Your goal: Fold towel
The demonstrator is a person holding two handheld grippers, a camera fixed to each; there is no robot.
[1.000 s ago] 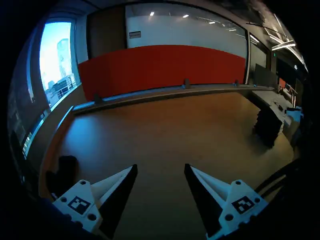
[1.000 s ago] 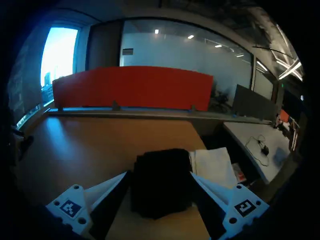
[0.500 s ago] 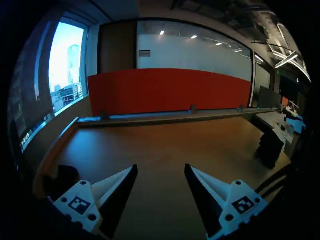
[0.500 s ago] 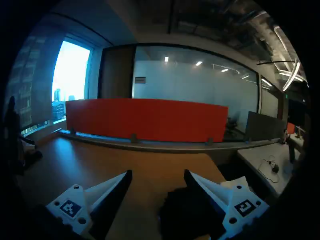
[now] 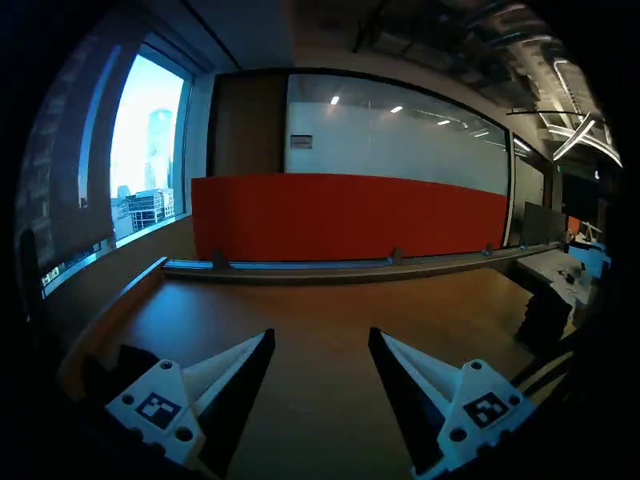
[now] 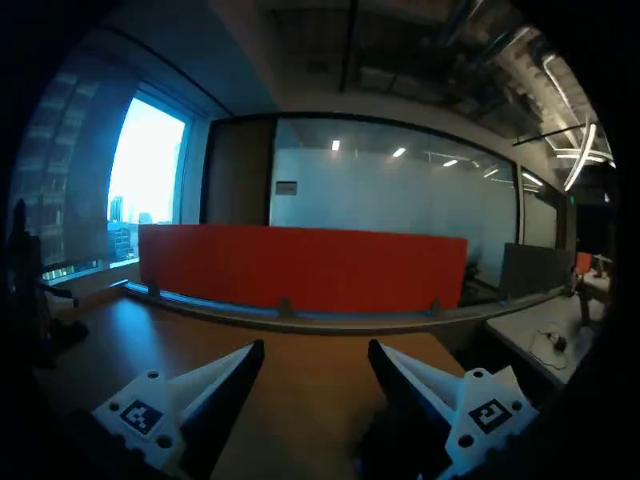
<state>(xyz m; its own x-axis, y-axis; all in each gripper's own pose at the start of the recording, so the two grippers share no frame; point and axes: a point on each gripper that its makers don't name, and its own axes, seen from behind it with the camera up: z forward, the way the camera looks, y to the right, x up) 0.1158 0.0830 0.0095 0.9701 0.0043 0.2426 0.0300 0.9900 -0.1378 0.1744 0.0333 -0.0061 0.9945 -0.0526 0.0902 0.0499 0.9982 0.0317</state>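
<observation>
Both grippers have tipped upward since a second ago, and the dark folded towel [image 5: 544,320] no longer sits between the right gripper's [image 6: 314,344] jaws, which stand wide apart, holding nothing. The left gripper's [image 5: 320,332] jaws gape empty over the wooden worktop [image 5: 320,304]. In the left gripper view the towel rests at the worktop's right edge. Beyond stand a red partition [image 5: 352,216] and a bright window [image 5: 144,184].

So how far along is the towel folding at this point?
Done, it seems: a dark towel sits in a folded pile at the right edge of the desk in the left gripper view. In hand: nothing; the left gripper and right gripper are both open above the desk. Left: probably nothing, though I cannot judge the fold's neatness.
</observation>
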